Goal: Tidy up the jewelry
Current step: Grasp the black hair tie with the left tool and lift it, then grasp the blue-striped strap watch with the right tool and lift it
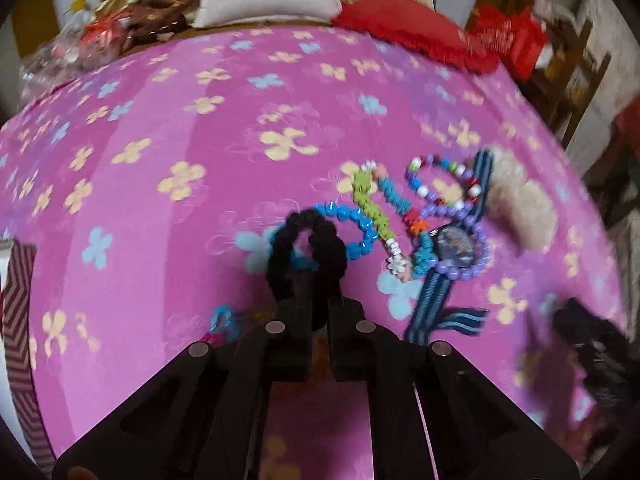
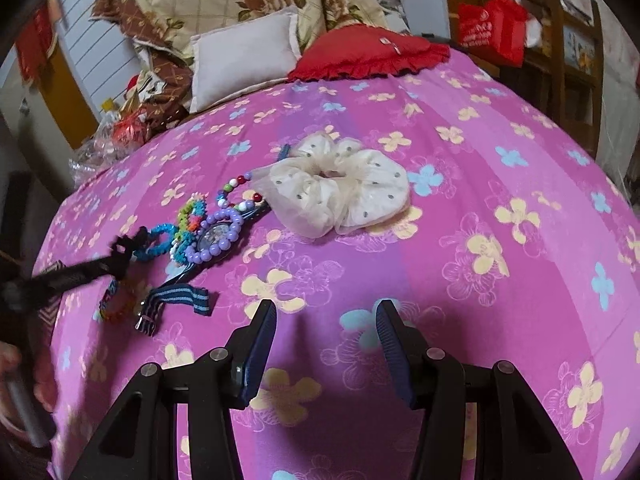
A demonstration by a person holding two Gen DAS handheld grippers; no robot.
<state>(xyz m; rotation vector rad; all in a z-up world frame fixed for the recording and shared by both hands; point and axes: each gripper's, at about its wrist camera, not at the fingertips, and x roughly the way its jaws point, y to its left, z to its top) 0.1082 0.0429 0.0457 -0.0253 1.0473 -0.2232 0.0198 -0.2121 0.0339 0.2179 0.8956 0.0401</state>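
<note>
On the pink flowered bedspread (image 2: 500,152), the left gripper (image 1: 318,280) sits furthest left, its fingers pressed together on a black scrunchie (image 1: 308,240) lifted just above the cloth. Beside it lies a tangle of jewelry: a blue bead bracelet (image 1: 356,224), a green and blue coiled band (image 1: 376,216), a purple bead bracelet (image 2: 218,240) around a watch face and a striped blue watch strap (image 2: 180,296). Further right a cream dotted scrunchie (image 2: 340,192) touches the pile. The right gripper (image 2: 326,344) hovers nearer the camera, its fingers spread apart and holding nothing
</note>
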